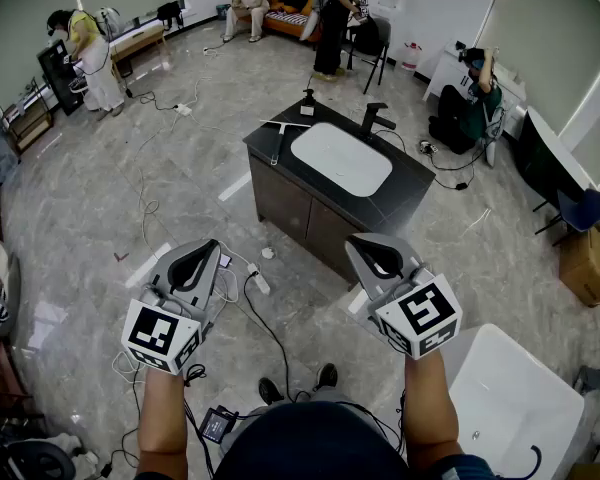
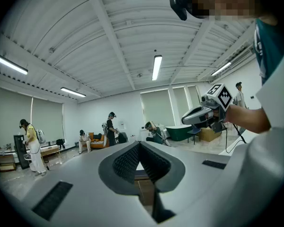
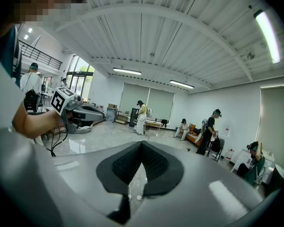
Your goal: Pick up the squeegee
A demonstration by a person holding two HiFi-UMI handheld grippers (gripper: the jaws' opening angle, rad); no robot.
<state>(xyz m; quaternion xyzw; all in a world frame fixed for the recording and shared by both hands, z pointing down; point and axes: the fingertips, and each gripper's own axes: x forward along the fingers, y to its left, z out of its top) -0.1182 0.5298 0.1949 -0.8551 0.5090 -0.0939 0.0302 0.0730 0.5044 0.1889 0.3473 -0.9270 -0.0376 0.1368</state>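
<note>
Left grey gripper (image 1: 210,250) and right grey gripper (image 1: 363,251) hover short of the dark sink cabinet (image 1: 410,183), jaws closed and empty, likely pre-approach; slim squeegee (image 1: 276,143) on its surface lies untouched.

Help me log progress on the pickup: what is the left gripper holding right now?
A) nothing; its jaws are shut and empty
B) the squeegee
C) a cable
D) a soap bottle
A: the left gripper view shows the left gripper with its jaws together and nothing between them, while in the head view the squeegee lies on the sink counter, well away from it.
</note>
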